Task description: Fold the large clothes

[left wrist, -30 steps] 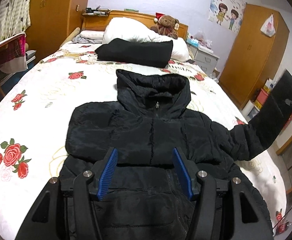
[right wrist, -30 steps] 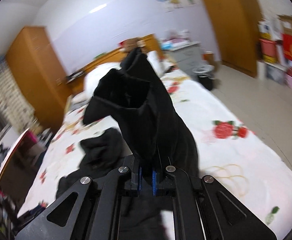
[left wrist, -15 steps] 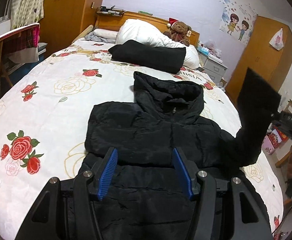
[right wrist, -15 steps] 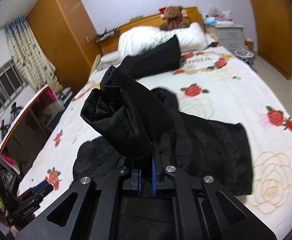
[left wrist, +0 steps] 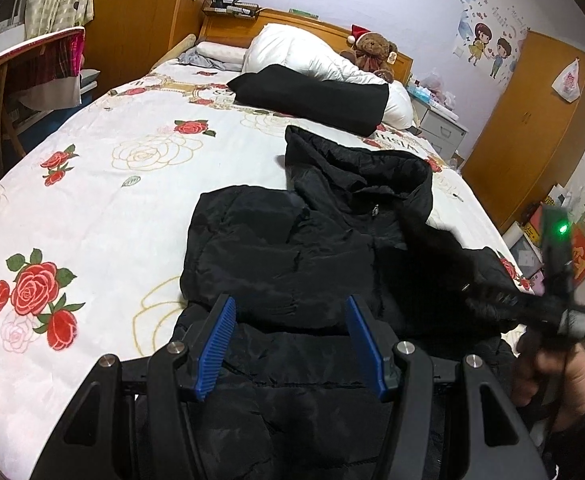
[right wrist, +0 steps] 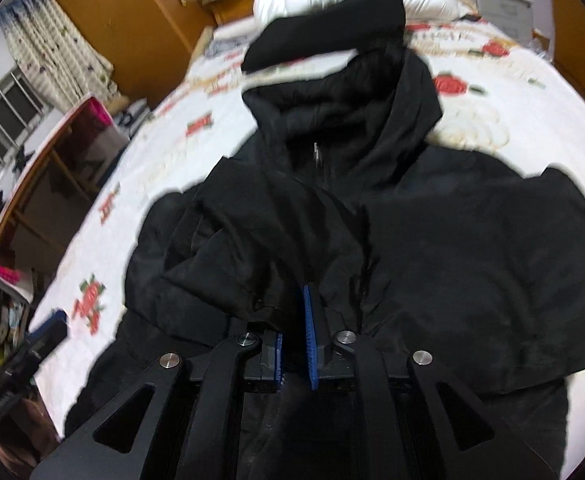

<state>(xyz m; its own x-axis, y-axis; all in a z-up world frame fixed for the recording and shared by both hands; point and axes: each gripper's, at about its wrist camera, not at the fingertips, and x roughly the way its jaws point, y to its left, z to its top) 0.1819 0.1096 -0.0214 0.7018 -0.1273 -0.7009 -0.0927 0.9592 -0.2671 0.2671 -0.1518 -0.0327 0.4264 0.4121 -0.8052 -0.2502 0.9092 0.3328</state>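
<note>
A black padded hooded jacket point(left wrist: 292, 248) lies spread front-up on a white bedspread printed with red roses point(left wrist: 92, 184), its hood toward the headboard and its zipper closed. The left gripper point(left wrist: 288, 340) hangs just above the jacket's lower front with its blue ribbed pads point(left wrist: 216, 340) set wide apart, released, with only the quilted cloth below showing between them. The right gripper point(right wrist: 294, 336) points down at the jacket's chest; its jaws have just been opening a little, and the black sleeve cuff point(right wrist: 252, 288) lies bunched over the left pad and between the two, though the blur hides whether they still pinch it. That sleeve crosses the jacket's front ahead of the right gripper. Beyond the hood, a folded black garment point(left wrist: 312, 96) rests against a white pillow point(left wrist: 292, 52).
</note>
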